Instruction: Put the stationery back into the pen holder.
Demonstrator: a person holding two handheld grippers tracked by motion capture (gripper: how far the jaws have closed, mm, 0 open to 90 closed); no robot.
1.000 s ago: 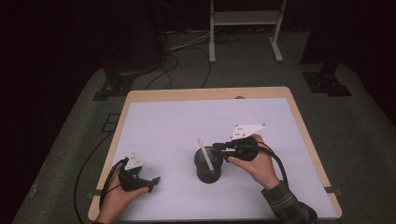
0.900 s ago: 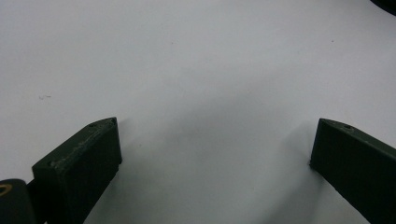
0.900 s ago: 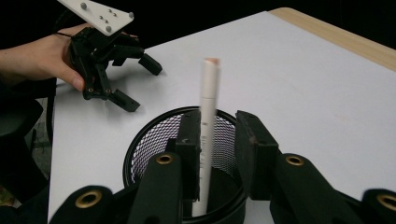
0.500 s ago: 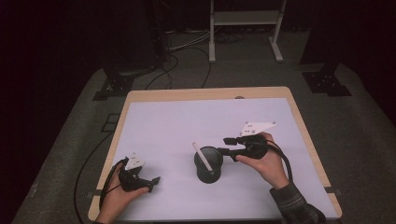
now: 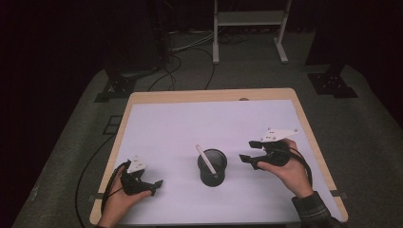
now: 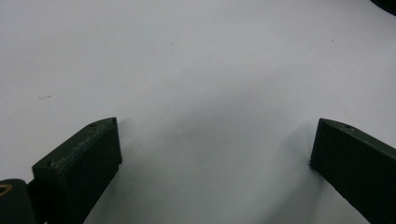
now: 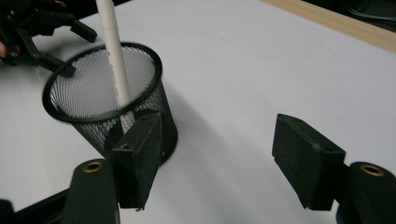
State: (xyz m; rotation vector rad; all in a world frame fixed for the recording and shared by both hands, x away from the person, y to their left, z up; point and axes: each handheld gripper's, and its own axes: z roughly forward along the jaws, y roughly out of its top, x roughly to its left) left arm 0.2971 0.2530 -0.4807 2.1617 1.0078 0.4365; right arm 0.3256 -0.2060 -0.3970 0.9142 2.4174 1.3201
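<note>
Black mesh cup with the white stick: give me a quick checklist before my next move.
1. White plastic stick inside the black wire-mesh cup, leaning on the rim: ok.
2. Cup upright on the white table sheet: ok.
3. Right gripper off the stick, jaws just opened, nothing between them: ok.
4. Right gripper clear of the cup: ok in the high view.
5. Left gripper open and empty, resting on the sheet: ok.

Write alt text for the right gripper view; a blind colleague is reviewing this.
A white pen stands tilted in a black mesh cup on a white table. The right gripper is open and empty beside the cup.
</note>
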